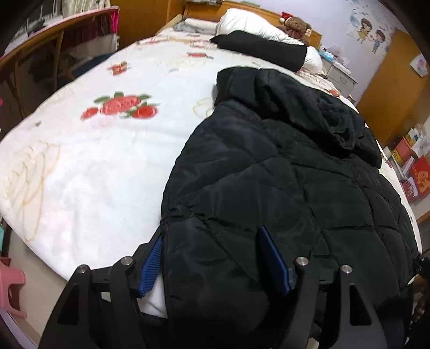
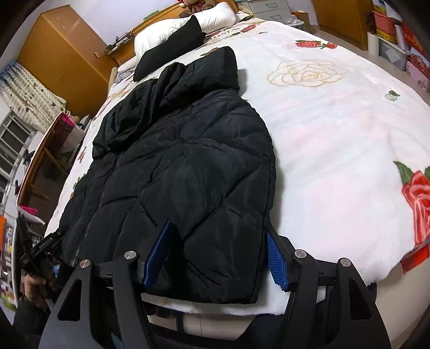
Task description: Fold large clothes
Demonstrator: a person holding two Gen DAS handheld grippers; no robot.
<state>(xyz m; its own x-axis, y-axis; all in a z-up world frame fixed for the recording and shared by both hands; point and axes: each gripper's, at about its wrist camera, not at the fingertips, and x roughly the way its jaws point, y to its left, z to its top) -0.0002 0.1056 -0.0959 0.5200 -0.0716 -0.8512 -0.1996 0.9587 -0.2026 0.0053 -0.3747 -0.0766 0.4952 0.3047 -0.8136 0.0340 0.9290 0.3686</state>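
Bed [image 1: 80,166] with white rose-print blanket [image 2: 336,139] fills both views, wooden wardrobe [image 2: 61,51] and headboard behind, stacked boxes [image 1: 411,161] along one wall. Black quilted jacket [image 1: 268,166] lies flat lengthwise on blanket, hem at near edge, hood toward white pillows [image 2: 188,24] and black pillow [image 1: 263,48]. Left gripper [image 1: 215,259] fingers spread, straddling hem corner. Right gripper [image 2: 219,255] fingers spread around other hem corner, not pinching.
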